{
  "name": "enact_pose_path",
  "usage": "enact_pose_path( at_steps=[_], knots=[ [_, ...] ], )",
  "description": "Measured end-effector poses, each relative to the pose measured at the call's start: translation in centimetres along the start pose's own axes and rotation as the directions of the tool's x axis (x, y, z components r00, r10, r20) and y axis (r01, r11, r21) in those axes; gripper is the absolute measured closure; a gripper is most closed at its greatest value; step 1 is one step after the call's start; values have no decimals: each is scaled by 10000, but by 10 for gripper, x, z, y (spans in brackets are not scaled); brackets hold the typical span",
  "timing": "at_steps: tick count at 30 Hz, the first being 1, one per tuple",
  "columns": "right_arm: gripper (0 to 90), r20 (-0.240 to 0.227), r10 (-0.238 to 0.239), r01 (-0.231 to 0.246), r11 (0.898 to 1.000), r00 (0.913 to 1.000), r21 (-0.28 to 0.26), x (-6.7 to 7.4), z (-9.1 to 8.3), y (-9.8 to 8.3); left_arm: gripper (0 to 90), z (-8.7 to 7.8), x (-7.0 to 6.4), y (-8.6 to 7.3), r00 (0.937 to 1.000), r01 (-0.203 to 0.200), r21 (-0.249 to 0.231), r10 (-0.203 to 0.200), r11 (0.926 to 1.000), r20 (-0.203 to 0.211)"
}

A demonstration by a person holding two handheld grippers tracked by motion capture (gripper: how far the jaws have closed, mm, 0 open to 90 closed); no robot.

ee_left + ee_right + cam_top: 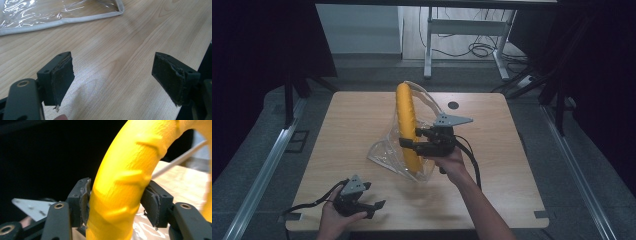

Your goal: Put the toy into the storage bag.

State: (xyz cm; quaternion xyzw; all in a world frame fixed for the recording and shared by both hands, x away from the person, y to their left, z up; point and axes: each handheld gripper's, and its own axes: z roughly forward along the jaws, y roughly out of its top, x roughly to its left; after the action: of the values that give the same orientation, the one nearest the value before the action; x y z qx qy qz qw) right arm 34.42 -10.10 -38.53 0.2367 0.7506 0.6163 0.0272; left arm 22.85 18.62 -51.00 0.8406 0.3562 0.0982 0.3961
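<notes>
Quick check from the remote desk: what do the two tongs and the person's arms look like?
Both tongs, left and right, are black, each topped with a grey three-cornered plate and trailing a black cable. The pads look dark, worn and frayed at the edges. Brass-coloured rivets mark the linkages. The forearms are bare, no sleeves visible.

The yellow ring [408,122] is a thick, matte hoop with raised ribs moulded across its surface; it stands upright on edge near the middle of the desk [342,130], seen almost edge-on from the high view; its lower part sits inside the clear plastic bag [387,152], its upper arc rising well above the bag's mouth; in the right gripper view its tube [125,182] runs between the two black pads of the right tool [408,142], filling the gap. The clear plastic bag is a glossy, crinkled pouch with a pale grey bound edge [75,20]; it lies slumped on the desk, its mouth held open around the ring.
</notes>
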Motion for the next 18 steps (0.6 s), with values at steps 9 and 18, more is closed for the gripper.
enact_pose_path(
  at_steps=[9, 18],
  knots=[
    [364, 390, -369, 371, 9993, 9986, -35, -1, -21, 3, 176, 0, 0, 0, 10000, 10, -2, -10, 10000, 29],
    [377, 918, -322, 332, 9994, 9953, -94, -13, -46, -2, 176, 1, 0, 0, 10000, 12, 37, -12, 10000, 34]
  ],
)
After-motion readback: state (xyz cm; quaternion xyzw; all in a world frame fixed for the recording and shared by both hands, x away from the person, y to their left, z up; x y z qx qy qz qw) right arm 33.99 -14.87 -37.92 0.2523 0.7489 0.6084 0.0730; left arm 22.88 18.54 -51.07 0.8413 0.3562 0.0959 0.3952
